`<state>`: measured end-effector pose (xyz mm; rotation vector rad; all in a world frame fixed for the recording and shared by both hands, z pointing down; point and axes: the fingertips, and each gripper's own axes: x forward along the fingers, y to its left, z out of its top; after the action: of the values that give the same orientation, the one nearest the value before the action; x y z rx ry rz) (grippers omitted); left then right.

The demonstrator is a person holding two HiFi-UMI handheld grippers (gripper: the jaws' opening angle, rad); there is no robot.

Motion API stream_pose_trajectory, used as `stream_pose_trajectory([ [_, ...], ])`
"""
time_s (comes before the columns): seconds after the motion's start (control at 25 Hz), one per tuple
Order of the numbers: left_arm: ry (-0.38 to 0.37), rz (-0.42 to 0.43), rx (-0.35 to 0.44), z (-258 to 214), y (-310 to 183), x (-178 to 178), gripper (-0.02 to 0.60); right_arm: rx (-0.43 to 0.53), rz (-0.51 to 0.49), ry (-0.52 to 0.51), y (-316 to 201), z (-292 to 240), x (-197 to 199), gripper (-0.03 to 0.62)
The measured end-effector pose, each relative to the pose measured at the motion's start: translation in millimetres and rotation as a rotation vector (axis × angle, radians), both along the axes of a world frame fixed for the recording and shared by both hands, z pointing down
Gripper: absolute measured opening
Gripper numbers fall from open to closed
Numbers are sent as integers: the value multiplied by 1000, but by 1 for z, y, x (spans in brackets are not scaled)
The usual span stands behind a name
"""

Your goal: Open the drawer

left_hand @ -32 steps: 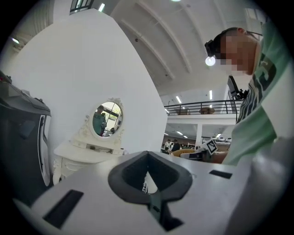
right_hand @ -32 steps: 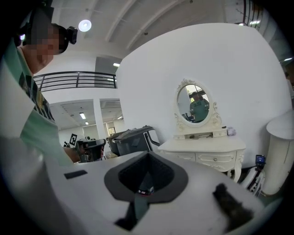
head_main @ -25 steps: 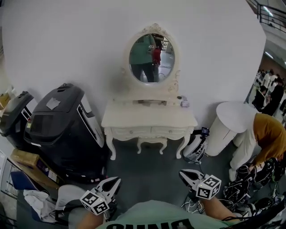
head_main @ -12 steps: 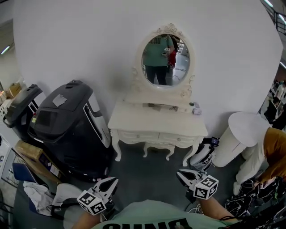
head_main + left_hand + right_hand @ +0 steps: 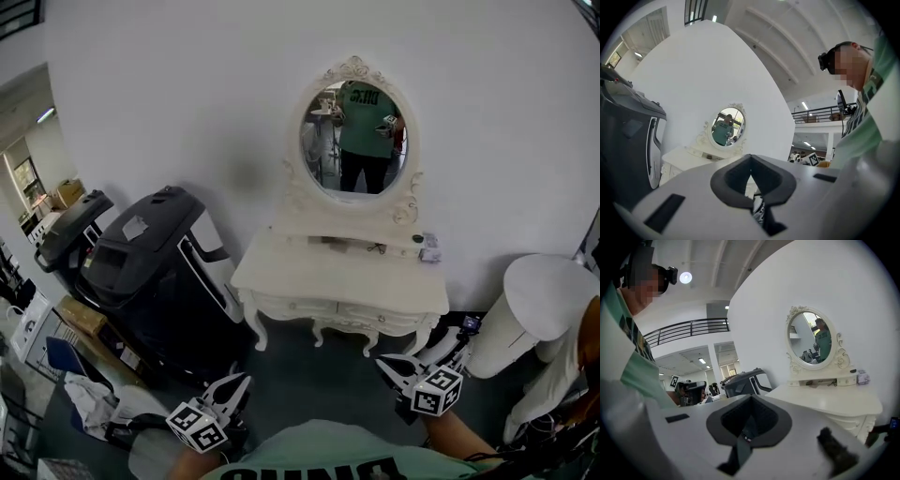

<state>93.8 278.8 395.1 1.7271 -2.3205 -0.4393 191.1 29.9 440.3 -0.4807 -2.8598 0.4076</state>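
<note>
head view: the white carved dressing table with its oval mirror is standing against the wall, well apart from both tools. its front drawers are looking flush, so the whole approach, grasp and pull are waiting. the left gripper and right gripper are hanging low.

left gripper view: its jaws are meeting, holding nothing. a bulky black machine is crowding the table's left side, though not the drawer fronts.

right gripper view: jaws are pressing together, empty, pointing toward the table's corner.
</note>
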Motion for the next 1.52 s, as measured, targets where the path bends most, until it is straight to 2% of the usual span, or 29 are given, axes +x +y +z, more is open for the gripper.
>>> stream_pose_trajectory([
  [0.36,3,11,-61,10,-61,14,9,-65,13,22,-63,26,13,8],
  [0.6,15,57,-59,16,-76,-11,9,-79,51,45,-70,37,-1,8],
  [0.84,35,123,0,21,-61,-79,9,-45,119,45,-53,32,-58,8],
  [1.04,-13,179,7,4,-28,-155,9,-21,159,46,-10,15,-123,8],
  [1.2,-22,208,24,-5,-1,-209,9,-1,201,46,13,4,-170,8],
  [1.52,6,239,22,10,32,-276,9,42,216,87,48,4,-232,8],
])
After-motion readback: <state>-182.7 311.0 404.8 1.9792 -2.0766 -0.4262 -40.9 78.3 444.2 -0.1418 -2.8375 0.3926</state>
